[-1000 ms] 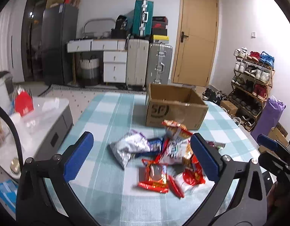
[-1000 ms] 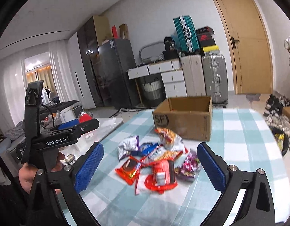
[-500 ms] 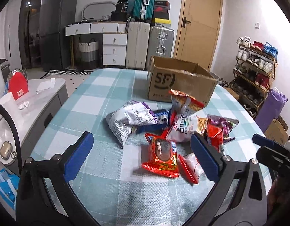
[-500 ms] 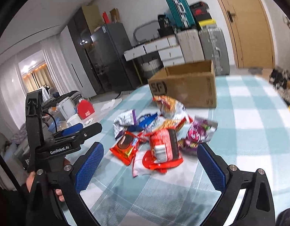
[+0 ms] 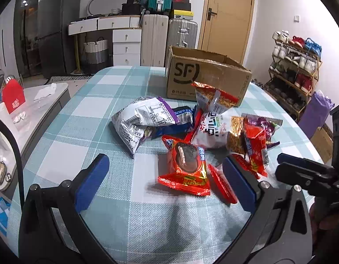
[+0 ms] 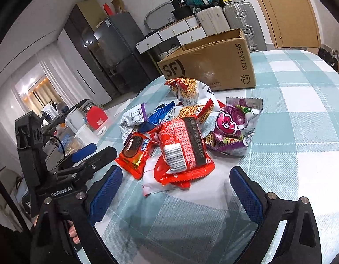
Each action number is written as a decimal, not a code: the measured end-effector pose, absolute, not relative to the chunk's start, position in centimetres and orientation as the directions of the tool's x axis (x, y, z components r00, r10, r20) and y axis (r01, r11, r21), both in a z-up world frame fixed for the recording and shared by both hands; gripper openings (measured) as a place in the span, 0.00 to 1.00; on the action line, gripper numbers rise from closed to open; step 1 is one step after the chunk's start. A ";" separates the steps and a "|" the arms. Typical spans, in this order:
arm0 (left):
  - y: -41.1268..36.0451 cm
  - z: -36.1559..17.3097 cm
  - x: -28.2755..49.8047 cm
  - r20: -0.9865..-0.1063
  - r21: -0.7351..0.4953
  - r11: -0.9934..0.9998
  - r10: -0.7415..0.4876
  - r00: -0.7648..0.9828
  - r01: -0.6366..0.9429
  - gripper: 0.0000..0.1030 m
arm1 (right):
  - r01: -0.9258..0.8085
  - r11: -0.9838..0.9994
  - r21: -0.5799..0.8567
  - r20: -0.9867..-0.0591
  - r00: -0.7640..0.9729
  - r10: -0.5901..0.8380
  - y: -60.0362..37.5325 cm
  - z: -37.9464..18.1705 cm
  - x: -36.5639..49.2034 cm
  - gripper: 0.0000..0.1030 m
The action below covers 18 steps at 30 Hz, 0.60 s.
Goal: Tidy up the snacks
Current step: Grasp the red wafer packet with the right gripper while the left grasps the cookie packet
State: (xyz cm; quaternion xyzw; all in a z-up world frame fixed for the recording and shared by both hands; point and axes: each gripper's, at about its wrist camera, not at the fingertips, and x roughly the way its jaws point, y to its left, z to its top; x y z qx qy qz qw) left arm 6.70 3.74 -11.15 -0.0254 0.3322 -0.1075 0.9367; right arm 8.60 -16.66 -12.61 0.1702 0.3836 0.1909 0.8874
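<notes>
Checked blue-and-white cloth covers the desk [image 5: 99,110], whose left edge curves past a low white side table [image 5: 30,110] in the left wrist view. A cardboard box [image 5: 204,74] stands open-topped toward the far side, and the snack pile lies just in front of it: a silver bag with purple trim [image 5: 143,121], a red cookie packet [image 5: 187,165] nearest the camera, and a noodle bag [image 5: 213,99] touching the box wall. The left tongs [image 5: 165,182] hang spread wide and hold nothing, the red cookie packet lying between their blue pads; bare cloth runs to the left and in front of them. From the right wrist view, the right tongs [image 6: 176,191] are likewise released and wide, low over the desk's near side with a large red packet [image 6: 182,149] just ahead of them. A purple candy bag [image 6: 233,127] lies at the pile's right edge, with open cloth stretching well beyond it to the right.
</notes>
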 end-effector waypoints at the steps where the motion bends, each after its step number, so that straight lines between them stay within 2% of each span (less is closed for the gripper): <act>1: 3.7 -11.2 6.7 -0.620 -0.118 0.976 -0.216 0.754 0.182 1.00 | -0.213 0.869 0.446 -0.616 0.632 0.471 -16.5 -12.6 8.7 0.97; 7: 3.5 -11.7 7.4 -0.649 -0.105 0.981 -0.193 0.735 0.164 1.00 | -0.217 0.869 0.445 -0.626 0.618 0.475 -15.5 -12.8 10.4 0.96; 9: 3.7 -11.6 7.4 -0.647 -0.112 0.981 -0.194 0.737 0.161 1.00 | -0.223 0.861 0.457 -0.622 0.612 0.489 -15.5 -12.9 10.8 0.89; 13: 3.8 -11.8 7.7 -0.656 -0.120 0.980 -0.198 0.728 0.159 1.00 | -0.224 0.860 0.459 -0.625 0.606 0.492 -15.1 -13.0 12.2 0.83; 16: 3.9 -11.9 7.7 -0.656 -0.126 0.979 -0.203 0.727 0.159 1.00 | -0.229 0.854 0.468 -0.616 0.608 0.501 -15.1 -12.9 13.1 0.71; 18: 3.8 -12.0 7.9 -0.657 -0.127 0.979 -0.203 0.726 0.159 1.00 | -0.230 0.851 0.472 -0.618 0.602 0.505 -15.1 -13.1 13.4 0.59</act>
